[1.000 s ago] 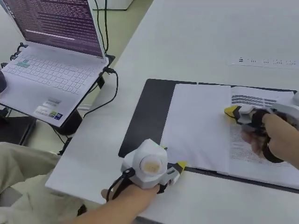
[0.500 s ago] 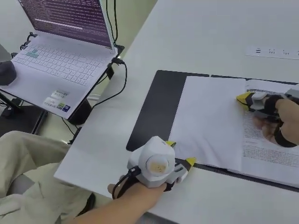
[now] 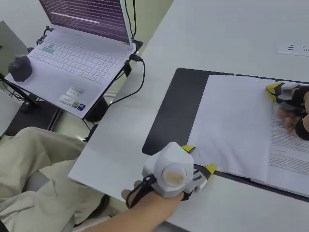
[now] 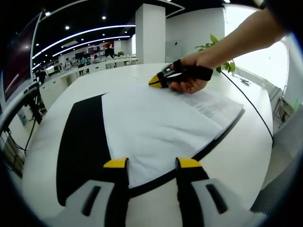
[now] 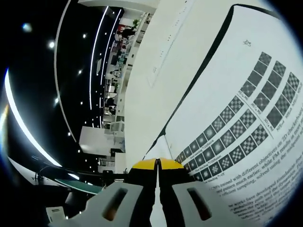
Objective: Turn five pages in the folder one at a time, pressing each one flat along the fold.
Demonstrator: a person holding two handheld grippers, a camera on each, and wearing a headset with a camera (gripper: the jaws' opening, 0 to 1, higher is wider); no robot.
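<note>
The folder lies open on the white table, its black cover (image 3: 173, 111) to the left, a blank white page (image 3: 231, 125) in the middle and a printed page (image 3: 289, 154) to the right. My left gripper (image 3: 199, 158) rests at the folder's near edge, jaws open, with the edge of the blank page (image 4: 156, 123) just ahead of the fingertips (image 4: 116, 163). My right gripper (image 3: 274, 88) is shut, its yellow tip down on the printed page near the fold, toward the far edge. Its own view shows the shut gripper (image 5: 156, 164) beside rows of checkerboard figures (image 5: 236, 127).
An open laptop (image 3: 82, 53) sits on a stand left of the table, with a dark mouse (image 3: 20, 67) beside it and a black cable (image 3: 137, 82) hanging at the table edge. A white strip (image 3: 292, 48) lies at the far right. The person's legs in beige trousers (image 3: 38, 169) are below left.
The head camera has swung left. The right gripper has slid along the fold toward the folder's far edge. The left gripper stays at the near edge.
</note>
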